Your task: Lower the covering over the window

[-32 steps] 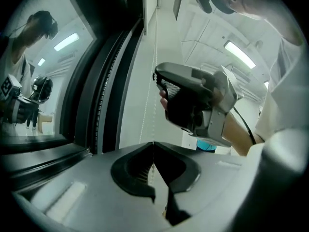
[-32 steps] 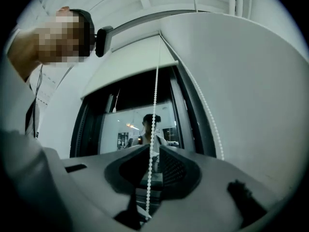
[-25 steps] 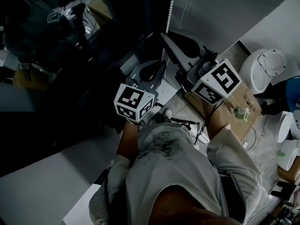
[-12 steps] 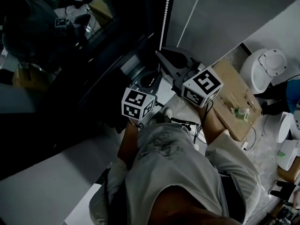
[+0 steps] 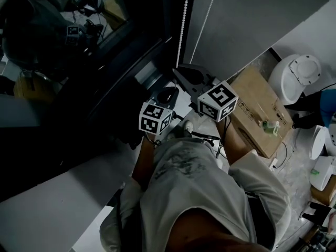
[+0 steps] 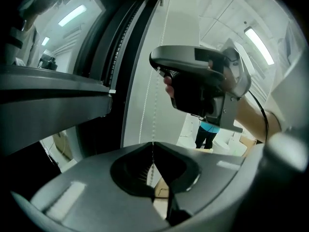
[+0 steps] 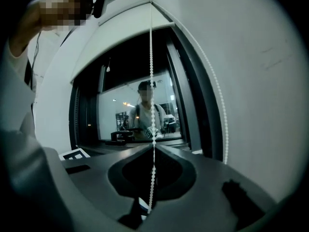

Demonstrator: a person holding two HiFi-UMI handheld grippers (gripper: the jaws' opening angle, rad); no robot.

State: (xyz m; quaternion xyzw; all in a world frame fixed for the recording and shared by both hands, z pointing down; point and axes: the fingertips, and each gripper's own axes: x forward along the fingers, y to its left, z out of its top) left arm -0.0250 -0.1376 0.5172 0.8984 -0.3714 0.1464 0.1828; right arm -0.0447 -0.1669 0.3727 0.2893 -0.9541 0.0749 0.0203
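This looks like a workroom or a lab, not a home. Long strip lights [image 6: 258,45] shine on a white ceiling. There is a big dark window [image 5: 79,30] with a bead chain [image 5: 183,20] hanging beside it, next to a plain grey wall [image 5: 247,20]. On the floor are a cardboard box [image 5: 260,112], black cables [image 5: 207,136] and round white machines [image 5: 296,77]. Another person [image 6: 207,134] in a blue top stands far off
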